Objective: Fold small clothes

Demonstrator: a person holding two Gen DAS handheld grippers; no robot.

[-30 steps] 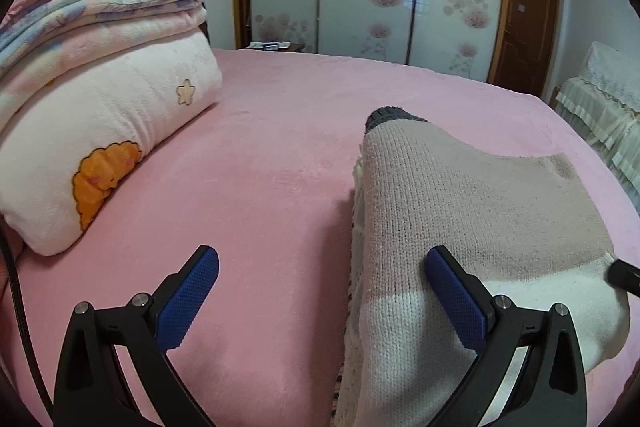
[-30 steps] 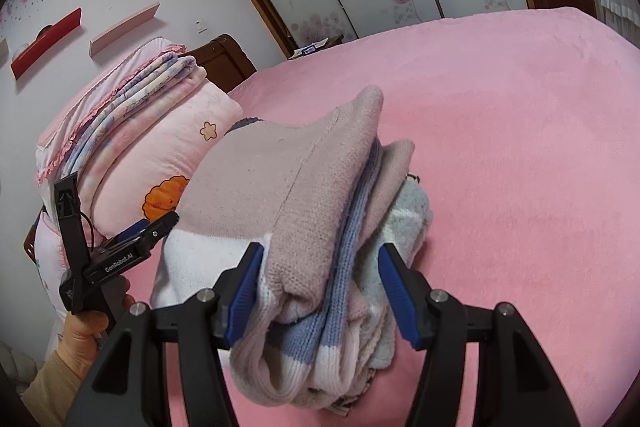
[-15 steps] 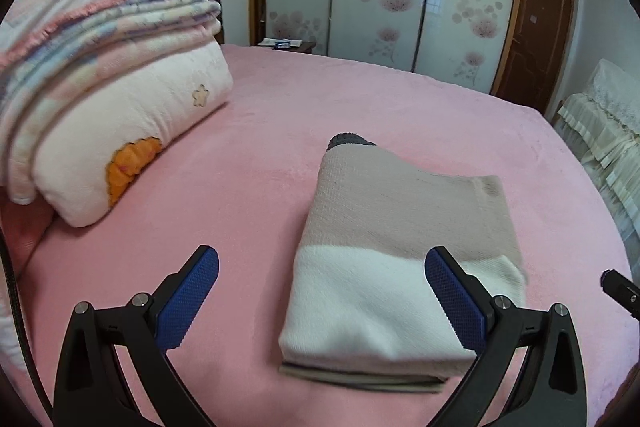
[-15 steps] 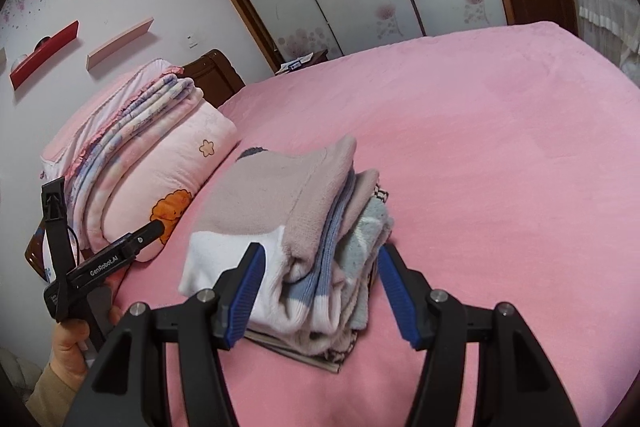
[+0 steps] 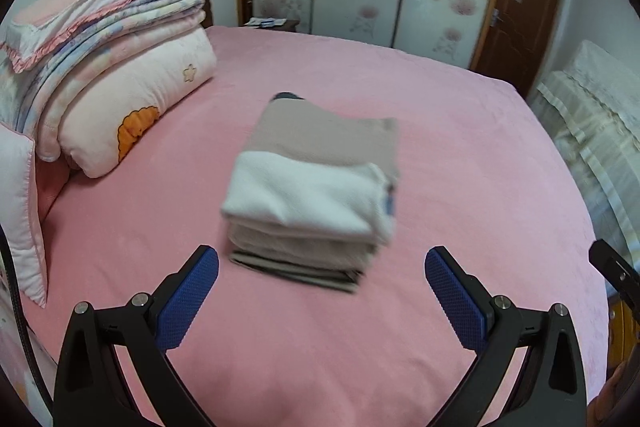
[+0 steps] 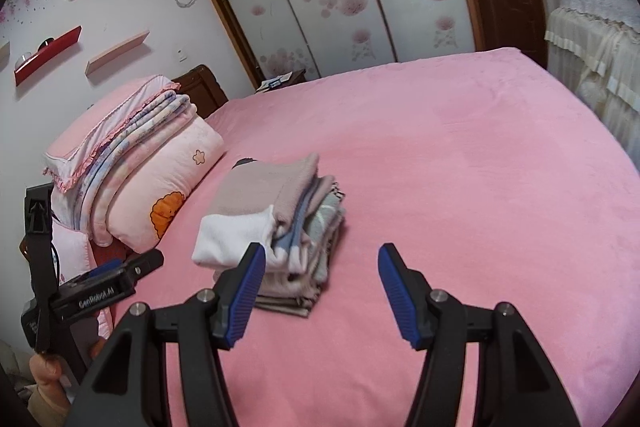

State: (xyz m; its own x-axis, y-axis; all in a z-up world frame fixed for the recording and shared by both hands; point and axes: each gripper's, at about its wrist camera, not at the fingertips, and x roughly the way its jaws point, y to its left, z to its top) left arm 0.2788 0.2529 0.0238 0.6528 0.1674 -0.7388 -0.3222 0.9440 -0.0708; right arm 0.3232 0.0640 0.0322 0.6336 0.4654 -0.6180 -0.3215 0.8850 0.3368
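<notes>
Now | we have drawn both tools up and back | left hand-held gripper point(image 5: 322, 291) spread, empty | right hand-held gripper point(image 6: 322, 293) spread, off the sweater | stack of folded clothes point(image 6: 276, 223) rests on bed point(image 6: 480, 187) beside pillow point(image 6: 160, 195) | fold looks finished

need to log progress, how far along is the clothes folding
Done: a stack of folded clothes sits squared on the pink bed, a pink and white knit on top. In hand: nothing; the left gripper and right gripper are both open and empty. Left: no unfolded clothes in view.
</notes>
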